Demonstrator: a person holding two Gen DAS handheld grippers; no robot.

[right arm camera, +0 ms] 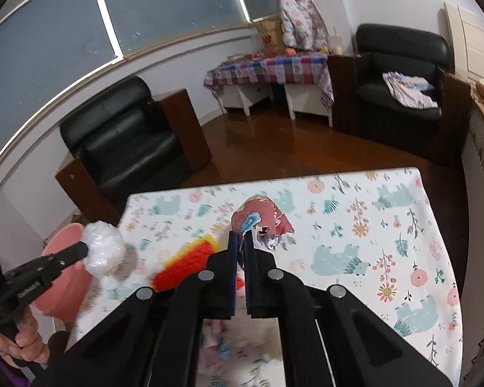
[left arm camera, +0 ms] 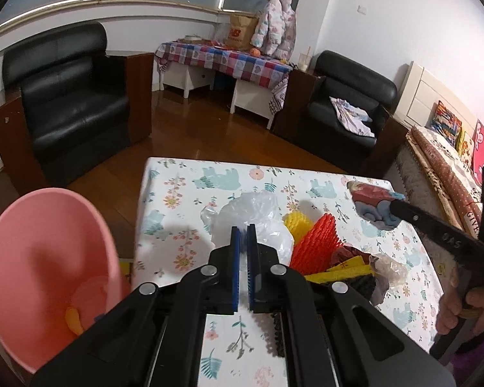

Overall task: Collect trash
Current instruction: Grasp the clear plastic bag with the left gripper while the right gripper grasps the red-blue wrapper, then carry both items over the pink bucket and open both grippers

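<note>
Two black armchairs on wooden floor, checked-cloth side table between them, floral tablecloth up front

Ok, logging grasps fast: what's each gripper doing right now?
Left gripper: shut on the clear plastic bag.
Right gripper: shut on the red printed wrapper.

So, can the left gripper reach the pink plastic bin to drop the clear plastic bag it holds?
Probably yes: the left gripper, shut on the clear plastic bag, has the pink plastic bin open just beside it, with nothing between.
</note>
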